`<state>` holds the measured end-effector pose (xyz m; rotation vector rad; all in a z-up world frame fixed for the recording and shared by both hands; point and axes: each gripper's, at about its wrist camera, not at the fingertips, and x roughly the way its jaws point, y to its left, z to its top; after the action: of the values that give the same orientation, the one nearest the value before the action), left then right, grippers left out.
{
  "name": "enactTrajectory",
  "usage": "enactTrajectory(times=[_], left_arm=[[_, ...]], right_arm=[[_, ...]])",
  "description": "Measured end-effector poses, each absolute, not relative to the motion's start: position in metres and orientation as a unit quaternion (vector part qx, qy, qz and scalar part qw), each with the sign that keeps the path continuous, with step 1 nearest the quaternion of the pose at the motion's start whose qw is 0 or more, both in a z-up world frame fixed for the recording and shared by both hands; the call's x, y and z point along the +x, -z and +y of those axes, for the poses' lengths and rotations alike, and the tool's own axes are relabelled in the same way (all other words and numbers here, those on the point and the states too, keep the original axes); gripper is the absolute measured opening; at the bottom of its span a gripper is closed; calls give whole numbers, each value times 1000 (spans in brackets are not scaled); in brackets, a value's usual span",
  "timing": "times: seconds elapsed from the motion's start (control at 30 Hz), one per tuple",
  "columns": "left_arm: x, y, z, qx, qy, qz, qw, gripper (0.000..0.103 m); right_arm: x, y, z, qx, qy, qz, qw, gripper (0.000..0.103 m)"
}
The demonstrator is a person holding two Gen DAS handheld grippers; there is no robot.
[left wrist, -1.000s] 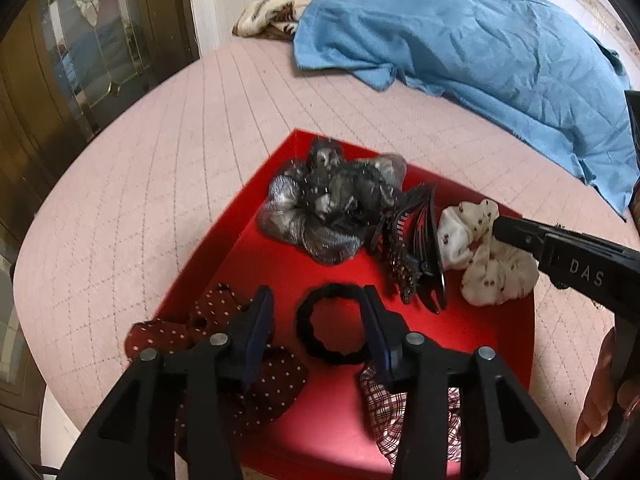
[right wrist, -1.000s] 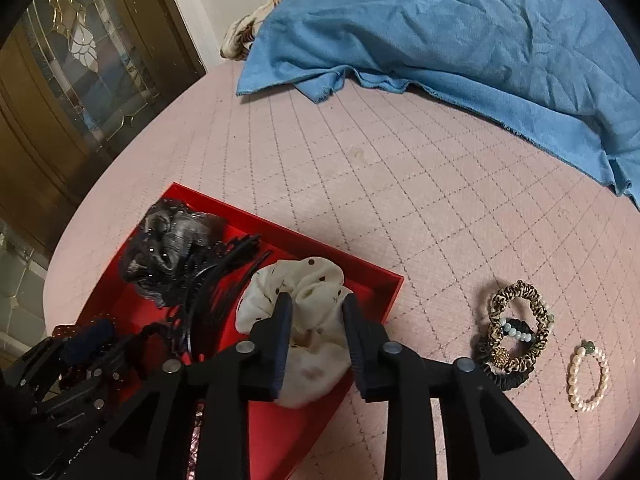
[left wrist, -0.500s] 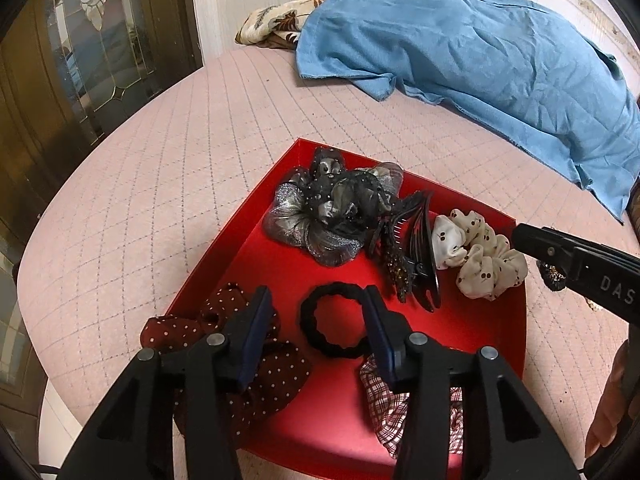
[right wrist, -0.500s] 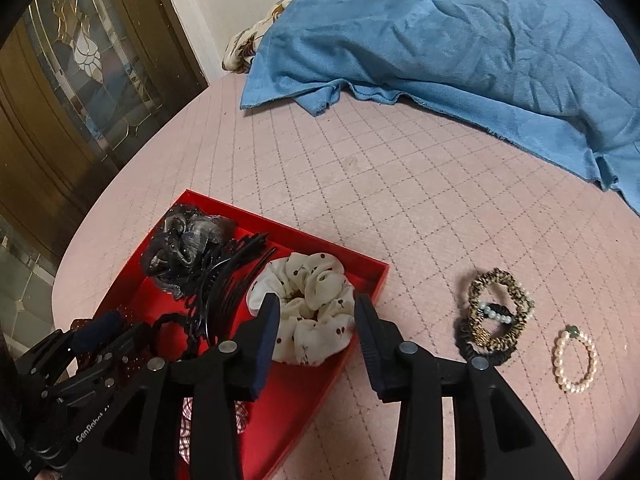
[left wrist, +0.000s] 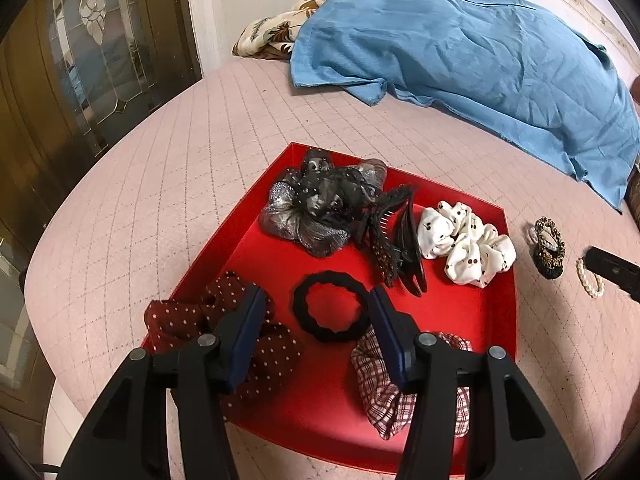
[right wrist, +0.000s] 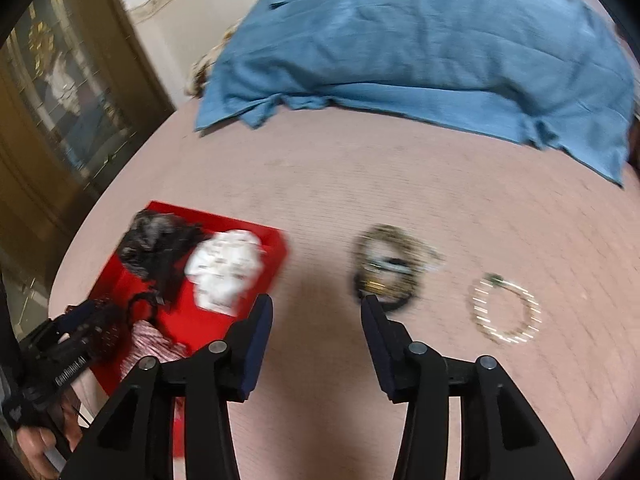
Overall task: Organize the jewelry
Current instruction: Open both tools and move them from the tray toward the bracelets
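Your right gripper (right wrist: 316, 306), its empty fingers spreading wider, is the nearer one: the stacked bracelets (right wrist: 386, 270) lie on the bed (right wrist: 400, 184) just ahead of its right fingertip, beside the red tray (right wrist: 280, 248).

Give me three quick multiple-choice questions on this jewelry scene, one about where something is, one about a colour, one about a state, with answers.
1. Where does the pearl bracelet lie?
A. in the tray
B. on the pink quilted surface
C. on the blue cloth

2. What colour is the tray?
A. red
B. green
C. white

3. What is between the right gripper fingers?
A. the white scrunchie
B. the black hair tie
C. nothing

Answers:
1 B, it sits outside the tray, beside the stacked bracelets.
2 A, its floor and walls are red.
3 C, the opening jaws frame only bare quilt.
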<state>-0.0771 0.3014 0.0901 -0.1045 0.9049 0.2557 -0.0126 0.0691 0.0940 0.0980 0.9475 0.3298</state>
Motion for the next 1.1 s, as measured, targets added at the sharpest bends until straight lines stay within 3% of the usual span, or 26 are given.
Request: enactTrajectory(times=[0.5, 0.8, 1.1], left_arm=[[-110, -114, 272, -58, -112, 359, 925, 53], [-115, -138, 224, -24, -57, 361, 930, 53], [-54, -142, 172, -45, 14, 411, 910, 53]], right_arm=[[-54, -80, -115, 114, -31, 456, 882, 51], [-44, -55, -129, 146, -50, 458, 875, 51], [-14, -35, -123, 160, -88, 461, 868, 51]])
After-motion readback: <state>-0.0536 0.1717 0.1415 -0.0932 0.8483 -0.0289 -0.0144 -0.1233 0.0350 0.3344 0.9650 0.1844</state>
